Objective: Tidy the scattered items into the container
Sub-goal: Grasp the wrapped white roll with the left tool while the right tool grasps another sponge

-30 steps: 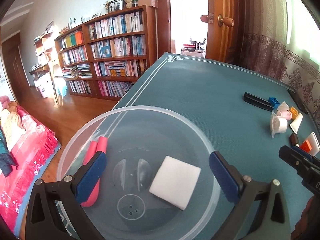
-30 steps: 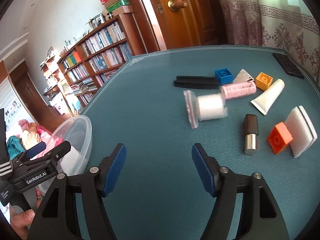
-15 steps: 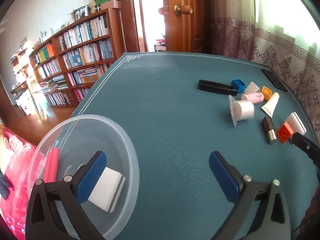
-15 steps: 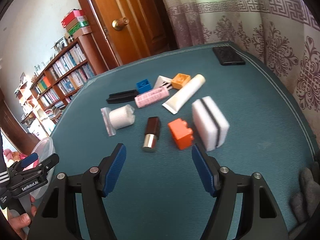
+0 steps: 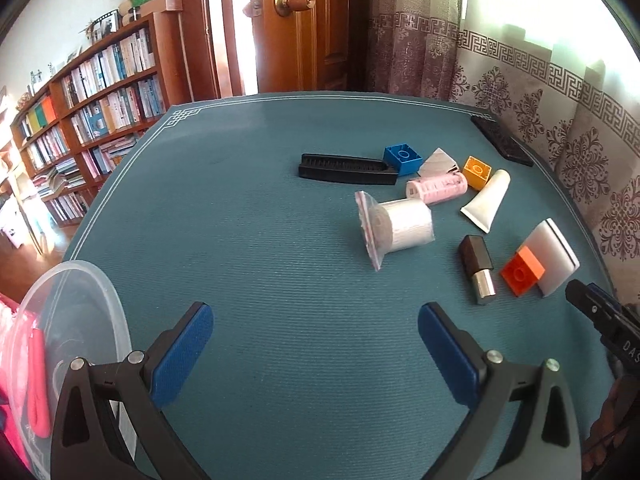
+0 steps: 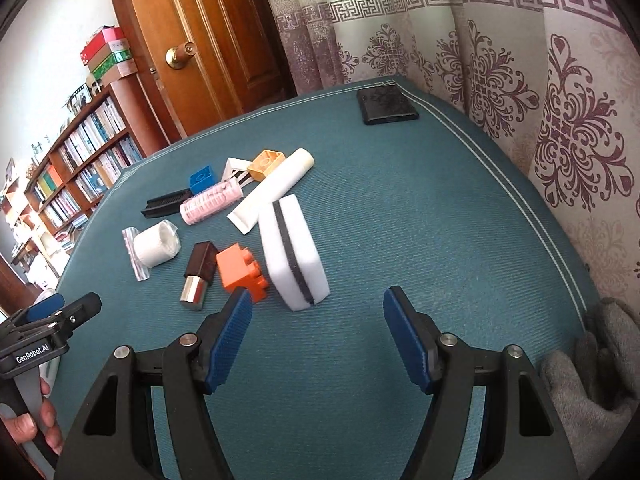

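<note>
Left wrist view shows the left gripper [image 5: 316, 344] with its fingers spread wide and empty over the teal table [image 5: 248, 216], and only here does the clear plastic bowl [image 5: 100, 304] appear, at the table's near-left edge with a pink item [image 5: 38, 384] inside. Scattered items lie well apart from the bowl to the right: a black comb [image 5: 344, 170], blue block [image 5: 403, 158], pink roll [image 5: 437, 187], white tube [image 5: 486, 202], bagged white roll [image 5: 400, 228], lipstick [image 5: 478, 268], orange block [image 5: 522, 272] and white sponge [image 5: 554, 256]. Right wrist view alone shows the right gripper [image 6: 318, 344] spread open and empty, just short of the sponge [image 6: 294, 248] and orange block [image 6: 240, 270], plus a grey cloth [image 6: 600, 364] at the right edge.
</note>
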{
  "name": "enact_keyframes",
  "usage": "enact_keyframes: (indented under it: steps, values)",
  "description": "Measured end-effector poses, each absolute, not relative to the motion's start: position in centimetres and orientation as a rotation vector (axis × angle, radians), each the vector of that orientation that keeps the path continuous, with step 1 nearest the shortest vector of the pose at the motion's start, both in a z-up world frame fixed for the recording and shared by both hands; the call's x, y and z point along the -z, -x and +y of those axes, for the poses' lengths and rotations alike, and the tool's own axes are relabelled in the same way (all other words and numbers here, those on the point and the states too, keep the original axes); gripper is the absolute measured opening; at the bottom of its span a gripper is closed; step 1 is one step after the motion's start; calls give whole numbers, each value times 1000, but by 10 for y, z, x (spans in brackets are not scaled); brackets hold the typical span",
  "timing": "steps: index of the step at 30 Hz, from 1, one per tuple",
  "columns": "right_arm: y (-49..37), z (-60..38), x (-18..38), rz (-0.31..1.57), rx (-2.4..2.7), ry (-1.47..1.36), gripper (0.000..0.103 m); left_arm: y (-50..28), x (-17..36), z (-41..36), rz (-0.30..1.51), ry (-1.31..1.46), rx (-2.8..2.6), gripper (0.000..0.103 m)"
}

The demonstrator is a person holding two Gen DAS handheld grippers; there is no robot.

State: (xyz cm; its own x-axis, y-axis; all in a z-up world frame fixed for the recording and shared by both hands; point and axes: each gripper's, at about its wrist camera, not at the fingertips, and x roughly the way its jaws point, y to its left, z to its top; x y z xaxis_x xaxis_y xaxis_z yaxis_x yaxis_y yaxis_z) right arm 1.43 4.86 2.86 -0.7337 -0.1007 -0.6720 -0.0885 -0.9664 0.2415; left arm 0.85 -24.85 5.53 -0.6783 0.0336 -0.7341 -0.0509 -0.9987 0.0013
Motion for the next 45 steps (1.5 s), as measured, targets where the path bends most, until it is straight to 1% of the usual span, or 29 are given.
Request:
enact_keyframes:
  steps: [8,12,13,15,17,21,29,36,39,41,43,45]
  values:
    - [6,41,-25,-313,2905,-1150,71,5,-56,-238,46,1229,-2817,103]
    - [18,36,-22,-289,2881,-1165,54,14,-56,-234,32,1227,-2804,103]
    - [19,35,-22,-286,2876,-1165,51,16,-56,-232,26,1227,-2799,103]
    - [22,34,-20,-287,2865,-1169,41,21,-55,-230,12,1225,-2791,103]
    - [23,34,-17,-294,2848,-1166,36,27,-54,-226,-1,1228,-2779,103]
    - [21,33,-17,-288,2857,-1147,35,39,-54,-221,-17,1222,-2768,103]
    - [20,37,-15,-339,2849,-1137,35,67,-45,-219,-16,1248,-2780,103]
    - [20,39,-15,-361,2841,-1133,35,75,-37,-217,-13,1250,-2804,102]
    - [20,41,-15,-371,2839,-1131,35,76,-35,-217,-27,1249,-2802,91]
    - [19,41,-14,-374,2839,-1129,35,76,-34,-216,-32,1258,-2784,71]
    - [19,41,-14,-378,2838,-1127,35,75,-32,-215,-32,1271,-2766,64]
    - [19,42,-14,-383,2839,-1125,35,73,-32,-215,-37,1271,-2758,60]
